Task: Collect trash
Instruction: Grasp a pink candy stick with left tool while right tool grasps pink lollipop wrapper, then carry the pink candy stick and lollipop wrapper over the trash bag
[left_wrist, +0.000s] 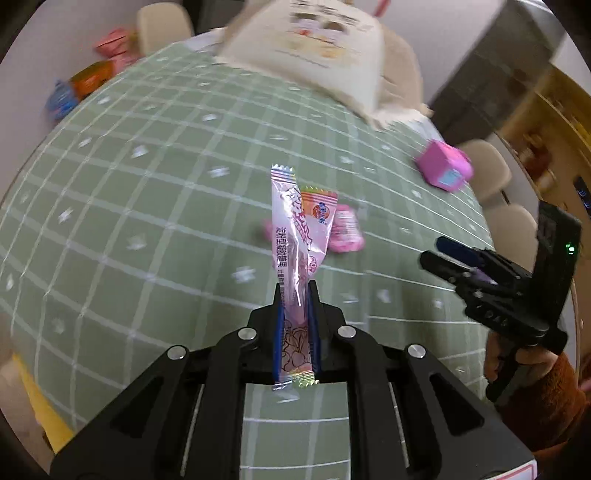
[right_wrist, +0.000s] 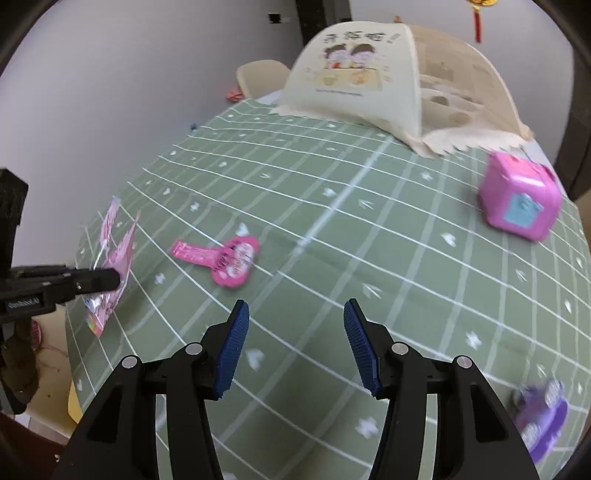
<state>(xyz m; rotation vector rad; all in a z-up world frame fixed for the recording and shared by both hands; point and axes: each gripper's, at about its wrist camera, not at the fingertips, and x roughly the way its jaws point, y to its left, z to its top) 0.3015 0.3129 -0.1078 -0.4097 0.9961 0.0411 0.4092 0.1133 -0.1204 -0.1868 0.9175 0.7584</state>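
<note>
Left hand-held gripper (left_wrist: 295, 295): clamped on a long pink wrapper (left_wrist: 291, 236), lifted off the counter (left_wrist: 147, 221) for carrying away. Right hand-held gripper (right_wrist: 293, 343): jaws wide, empty, aimed at a pink heart-shaped wrapper (right_wrist: 229, 260) lying ahead, likely next. Paper bag (right_wrist: 354, 81): standing at the far edge.

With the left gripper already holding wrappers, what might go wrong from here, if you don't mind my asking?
1. The left gripper pinches two wrappers near one end; the orange-topped one may slip out.
2. The open right gripper could push the flat pink wrapper along the tablecloth instead of lifting it.
</note>
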